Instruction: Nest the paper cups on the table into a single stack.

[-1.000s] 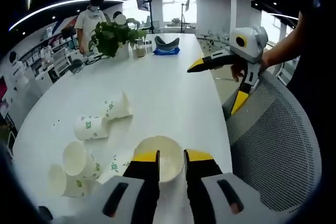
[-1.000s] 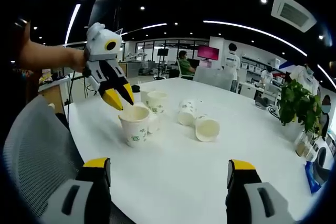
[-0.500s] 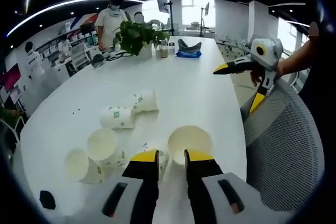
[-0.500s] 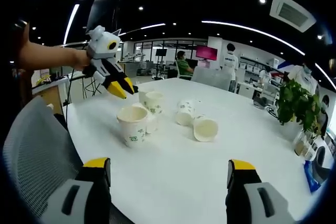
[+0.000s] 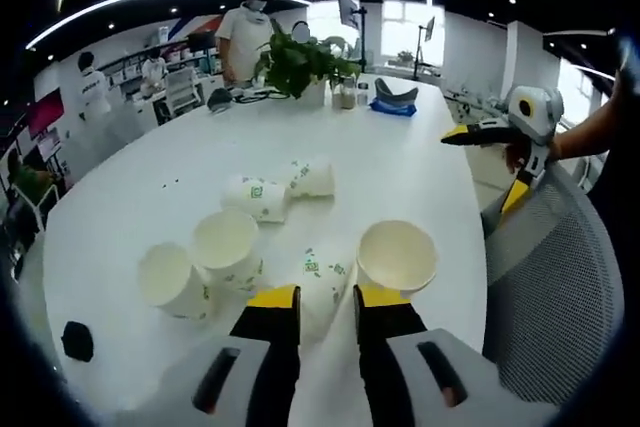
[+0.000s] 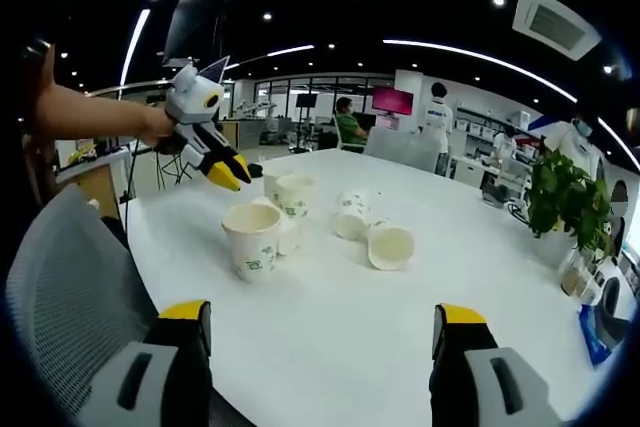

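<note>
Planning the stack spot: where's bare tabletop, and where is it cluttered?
Bare: the white table between the right claw and the cups, and the long stretch from the two lying cups to the potted plant. Crowded: the near-edge cluster by the left claw, where the upright cup and its neighbours sit close.

Left gripper view looks down close over the desk (image 5: 150, 197); right gripper view faces across it; both share the cups (image 6: 300, 217)

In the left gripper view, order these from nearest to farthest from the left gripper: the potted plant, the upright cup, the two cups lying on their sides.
1. Upright cup, just right of the left gripper.
2. Two lying cups, mid-table.
3. Potted plant, far end of the table.
</note>
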Motion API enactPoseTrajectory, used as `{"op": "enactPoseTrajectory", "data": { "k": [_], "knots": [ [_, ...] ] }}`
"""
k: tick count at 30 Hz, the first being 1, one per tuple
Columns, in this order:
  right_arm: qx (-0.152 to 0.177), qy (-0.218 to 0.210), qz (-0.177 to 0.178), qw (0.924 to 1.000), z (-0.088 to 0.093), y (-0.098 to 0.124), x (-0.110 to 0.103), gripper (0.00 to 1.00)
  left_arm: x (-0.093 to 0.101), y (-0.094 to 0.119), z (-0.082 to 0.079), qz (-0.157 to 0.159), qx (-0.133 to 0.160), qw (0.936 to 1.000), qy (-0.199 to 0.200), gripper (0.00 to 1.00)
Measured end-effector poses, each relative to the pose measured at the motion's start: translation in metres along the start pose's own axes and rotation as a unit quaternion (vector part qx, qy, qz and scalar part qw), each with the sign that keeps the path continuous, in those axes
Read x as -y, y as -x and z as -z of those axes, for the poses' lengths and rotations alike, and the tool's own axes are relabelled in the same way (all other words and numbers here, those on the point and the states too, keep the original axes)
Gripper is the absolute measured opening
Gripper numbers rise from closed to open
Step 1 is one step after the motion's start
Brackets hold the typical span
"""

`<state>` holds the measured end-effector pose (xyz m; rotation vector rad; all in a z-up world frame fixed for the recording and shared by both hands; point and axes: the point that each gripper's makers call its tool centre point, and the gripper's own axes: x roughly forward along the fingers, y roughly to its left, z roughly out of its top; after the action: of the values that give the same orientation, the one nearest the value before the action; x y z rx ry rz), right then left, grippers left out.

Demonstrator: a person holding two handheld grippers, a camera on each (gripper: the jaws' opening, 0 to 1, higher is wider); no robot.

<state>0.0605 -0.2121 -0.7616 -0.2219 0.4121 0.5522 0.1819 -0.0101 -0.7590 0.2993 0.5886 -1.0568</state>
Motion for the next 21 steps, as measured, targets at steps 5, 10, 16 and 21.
{"op": "enactPoseTrajectory", "data": {
  "k": [5,10,16,21],
  "knots": [
    [0.0,-0.001,0.0,1.0,-0.001,0.0,-0.001,0.93,-0.002,-0.004,0.009,-0.005,0.003,0.9997,0.025,0.19],
    [-0.001,-0.002,0.001,1.0,0.0,0.0,0.0,0.93,-0.002,-0.006,0.008,-0.017,0.019,0.9974,0.067,0.18],
    [-0.001,-0.001,0.002,1.0,-0.001,0.0,0.0,0.93,0.0,-0.013,0.01,-0.017,0.041,0.9921,0.118,0.18],
    [-0.002,-0.001,0.004,1.0,-0.001,0.0,0.0,0.93,-0.004,-0.023,0.016,-0.007,0.057,0.9868,0.152,0.17]
  ]
}}
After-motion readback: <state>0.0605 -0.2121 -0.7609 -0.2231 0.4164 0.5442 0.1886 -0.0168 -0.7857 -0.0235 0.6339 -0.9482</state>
